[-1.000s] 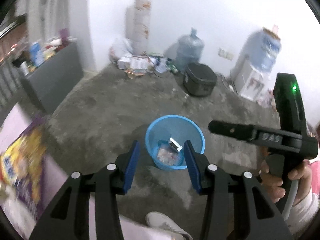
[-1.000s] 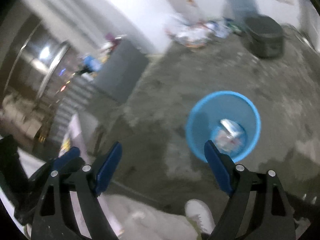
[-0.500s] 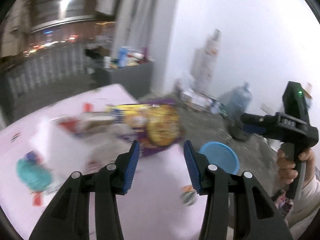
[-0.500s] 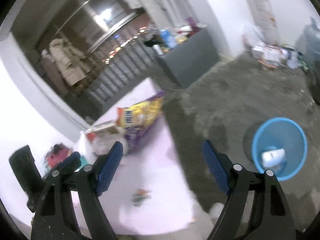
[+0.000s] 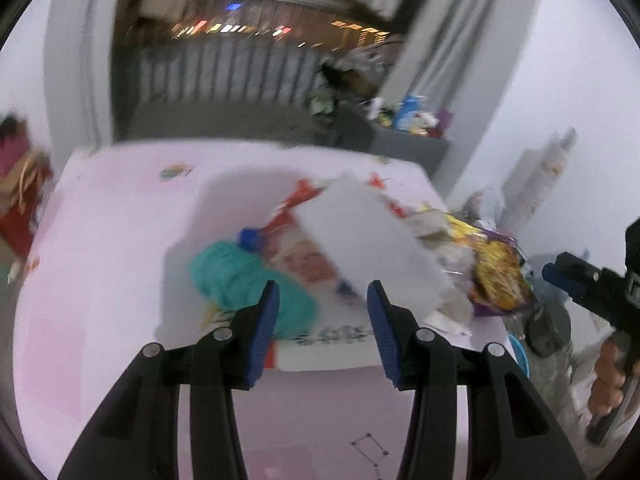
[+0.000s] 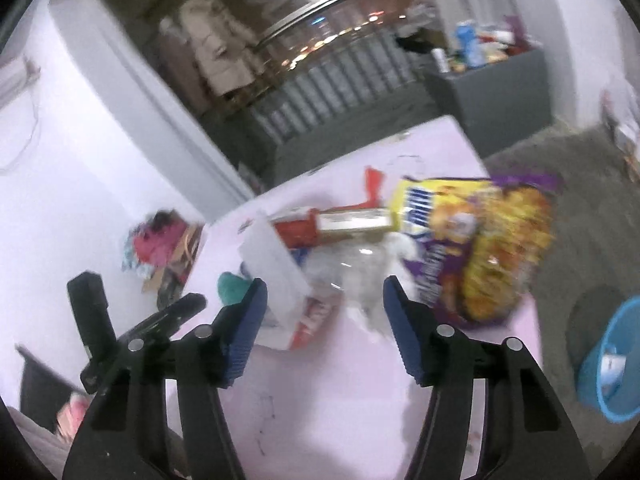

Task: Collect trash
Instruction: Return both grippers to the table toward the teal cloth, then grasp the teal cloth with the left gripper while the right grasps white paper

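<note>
A pink-covered table (image 5: 100,280) carries the trash. On it lie a yellow and purple snack bag (image 6: 492,240), crumpled clear plastic (image 6: 360,272), a red and white carton (image 6: 352,220) and an open white box (image 5: 360,240) holding a teal lump (image 5: 240,276). My left gripper (image 5: 323,312) hovers open over the box with nothing between its fingers. My right gripper (image 6: 325,304) hangs above the crumpled plastic; its jaws are closing and nothing is between them. The blue bin (image 6: 616,364) stands on the floor to the right with scraps inside. Both views are blurred.
A grey cabinet (image 6: 496,80) with bottles on top stands beyond the table's far right corner. A railing (image 5: 224,72) runs behind the table. A colourful heap (image 6: 164,240) lies by the left wall. A hand (image 5: 608,376) holds the right gripper (image 5: 576,280).
Both views have swung from the blue bin on the floor round to the pink table and its trash. The right gripper's jaws stand narrower than before. The left jaws keep the same gap.
</note>
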The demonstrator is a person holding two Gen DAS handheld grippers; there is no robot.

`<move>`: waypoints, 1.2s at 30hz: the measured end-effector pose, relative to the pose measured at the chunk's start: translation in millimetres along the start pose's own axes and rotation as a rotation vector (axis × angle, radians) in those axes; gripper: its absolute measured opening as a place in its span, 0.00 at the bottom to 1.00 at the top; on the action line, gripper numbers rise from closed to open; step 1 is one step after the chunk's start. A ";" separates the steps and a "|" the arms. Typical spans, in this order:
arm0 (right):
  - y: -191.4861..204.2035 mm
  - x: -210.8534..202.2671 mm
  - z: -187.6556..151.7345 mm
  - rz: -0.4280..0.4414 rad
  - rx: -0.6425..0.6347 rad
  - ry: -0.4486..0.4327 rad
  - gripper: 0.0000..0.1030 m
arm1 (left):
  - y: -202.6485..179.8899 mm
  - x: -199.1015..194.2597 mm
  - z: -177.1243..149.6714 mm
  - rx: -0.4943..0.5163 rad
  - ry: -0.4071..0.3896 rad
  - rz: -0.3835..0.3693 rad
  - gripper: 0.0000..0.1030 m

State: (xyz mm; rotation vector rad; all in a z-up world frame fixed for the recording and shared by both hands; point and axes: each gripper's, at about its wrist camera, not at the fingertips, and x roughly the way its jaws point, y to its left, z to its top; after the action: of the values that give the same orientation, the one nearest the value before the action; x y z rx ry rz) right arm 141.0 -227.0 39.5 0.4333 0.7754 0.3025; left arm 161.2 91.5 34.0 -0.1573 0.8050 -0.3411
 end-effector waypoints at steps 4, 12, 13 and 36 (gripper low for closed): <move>27.2 36.0 9.7 -0.011 -0.089 0.055 0.54 | 28.9 19.6 2.2 -0.119 0.075 -0.004 0.43; 49.9 89.1 16.4 -0.050 -0.194 0.149 0.54 | 55.6 53.3 5.8 -0.241 0.153 -0.024 0.49; 51.9 93.1 16.4 -0.058 -0.204 0.158 0.54 | 57.8 55.3 6.0 -0.250 0.156 -0.023 0.49; 73.1 119.0 11.6 -0.085 -0.253 0.223 0.07 | 76.5 43.1 -8.0 -0.289 0.084 -0.015 0.40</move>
State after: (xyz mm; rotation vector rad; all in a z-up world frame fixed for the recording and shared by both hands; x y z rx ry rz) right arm 222.6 -116.9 10.1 0.1286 0.9567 0.3685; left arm 201.4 147.4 -21.1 -0.4219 0.9342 -0.2455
